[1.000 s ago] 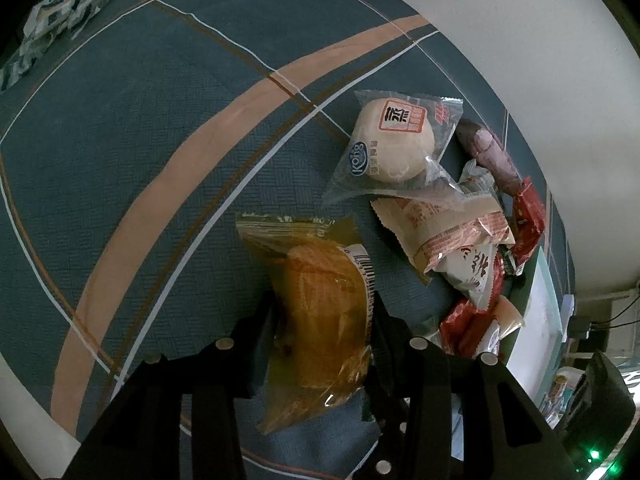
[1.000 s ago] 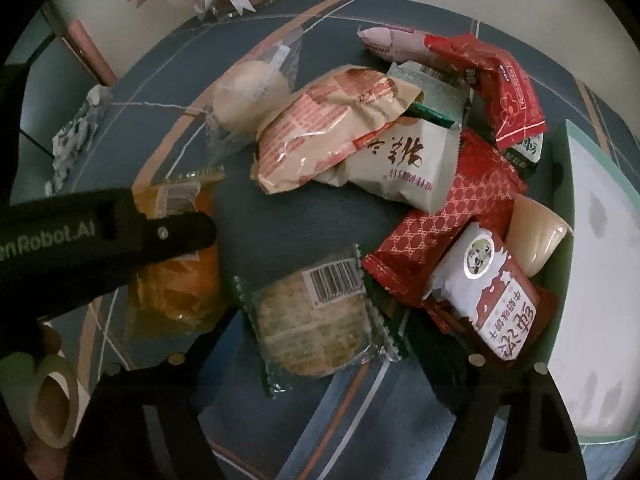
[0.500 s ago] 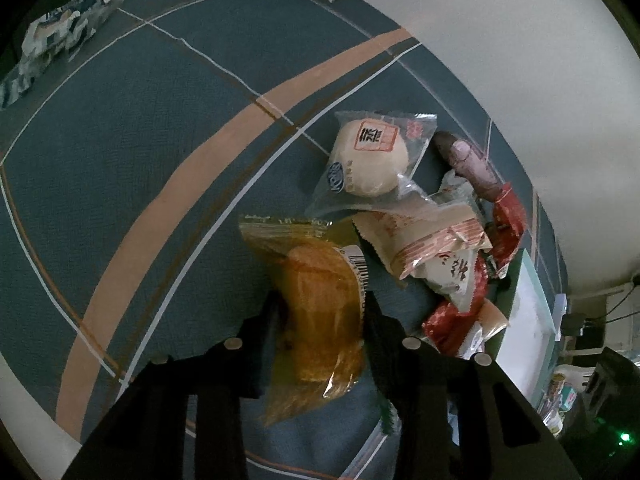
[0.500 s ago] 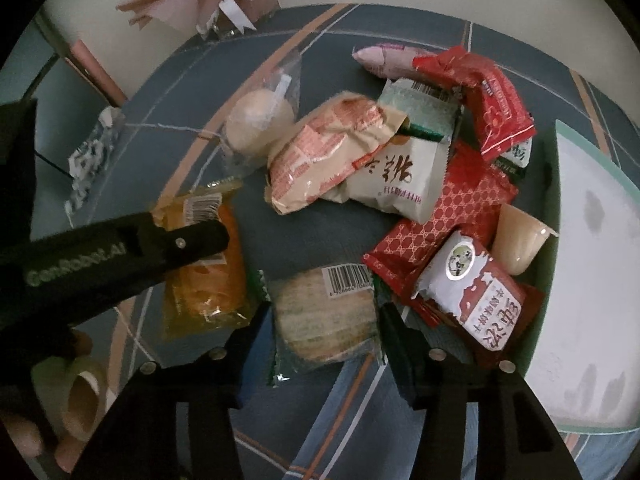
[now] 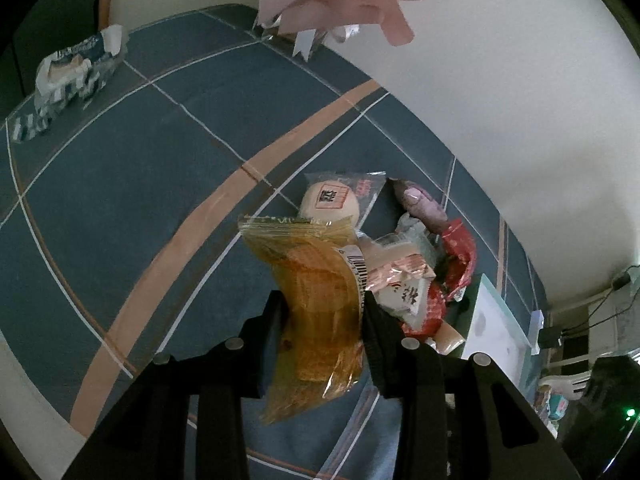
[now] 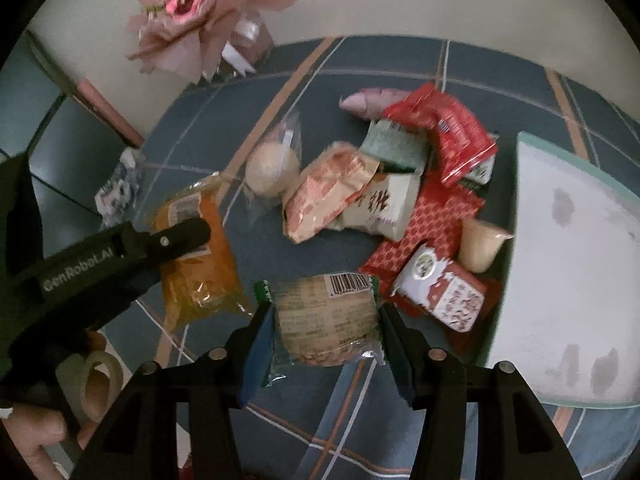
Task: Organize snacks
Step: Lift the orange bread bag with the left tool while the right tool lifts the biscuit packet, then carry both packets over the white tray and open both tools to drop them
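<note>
Left wrist view: the left gripper pinches the orange snack pack off the tablecloth. Likewise the right gripper clamps the round cake packet, probably bound for the white tray just beside the pile.

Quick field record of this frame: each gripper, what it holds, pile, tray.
left gripper: shut on orange cake packet, lifted off the cloth
right gripper: shut on round biscuit packet
pile: mixed wrapped snacks on the blue tablecloth, between the held packets and the tray
tray: white, teal rim, right of the pile, nothing visible in it
</note>
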`<state>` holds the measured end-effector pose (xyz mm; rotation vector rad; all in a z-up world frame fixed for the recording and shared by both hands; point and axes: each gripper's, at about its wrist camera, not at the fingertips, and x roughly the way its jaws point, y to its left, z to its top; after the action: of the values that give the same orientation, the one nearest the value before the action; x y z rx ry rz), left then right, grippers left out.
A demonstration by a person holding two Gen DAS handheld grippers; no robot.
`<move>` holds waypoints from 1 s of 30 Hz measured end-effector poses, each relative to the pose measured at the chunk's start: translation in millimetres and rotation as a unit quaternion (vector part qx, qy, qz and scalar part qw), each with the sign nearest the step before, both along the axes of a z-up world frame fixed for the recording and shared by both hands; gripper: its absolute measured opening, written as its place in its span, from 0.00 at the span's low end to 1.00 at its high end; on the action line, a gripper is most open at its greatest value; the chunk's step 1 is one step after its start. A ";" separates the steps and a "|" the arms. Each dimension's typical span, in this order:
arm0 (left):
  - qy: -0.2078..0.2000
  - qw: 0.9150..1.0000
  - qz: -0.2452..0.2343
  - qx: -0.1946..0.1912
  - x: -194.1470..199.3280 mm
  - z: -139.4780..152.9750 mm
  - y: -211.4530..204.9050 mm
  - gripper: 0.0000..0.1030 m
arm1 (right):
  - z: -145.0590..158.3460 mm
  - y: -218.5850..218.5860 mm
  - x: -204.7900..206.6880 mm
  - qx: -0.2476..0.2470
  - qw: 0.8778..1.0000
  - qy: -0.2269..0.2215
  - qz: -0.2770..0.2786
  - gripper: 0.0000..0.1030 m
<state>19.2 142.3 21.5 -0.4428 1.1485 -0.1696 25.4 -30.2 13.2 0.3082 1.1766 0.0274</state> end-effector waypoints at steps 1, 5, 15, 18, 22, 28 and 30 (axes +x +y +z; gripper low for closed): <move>-0.001 1.000 -0.006 0.002 -0.7 1.5 -4.7 0.38 | 3.4 -3.8 -1.0 -0.002 1.000 -0.003 -0.008 0.54; 0.012 0.999 -0.034 -0.005 -2.3 -0.5 -24.0 0.38 | 19.6 -25.0 -14.8 -0.035 0.999 -0.007 -0.041 0.54; 0.010 0.991 -0.136 0.014 -11.3 18.0 -107.0 0.38 | 37.6 -122.1 -42.5 -0.096 0.975 -0.005 -0.200 0.55; 0.012 0.983 -0.180 0.034 -13.6 22.0 -144.7 0.38 | 37.7 -150.2 -52.6 -0.107 0.963 0.002 -0.246 0.55; 0.020 0.970 -0.238 0.049 -18.5 19.8 -202.5 0.38 | 26.9 -194.1 -69.8 -0.104 0.944 0.027 -0.311 0.55; 0.038 0.953 -0.296 0.051 -19.7 0.7 -276.4 0.38 | 22.6 -250.1 -99.0 -0.096 0.917 0.042 -0.385 0.55; 0.039 0.949 -0.307 0.055 -18.6 -6.3 -294.0 0.38 | 19.9 -262.0 -104.0 -0.095 0.911 0.043 -0.399 0.55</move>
<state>0.6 -151.7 15.2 0.0209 1.3400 -0.6308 -78.6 -292.2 33.1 0.6028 1.0567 -0.8215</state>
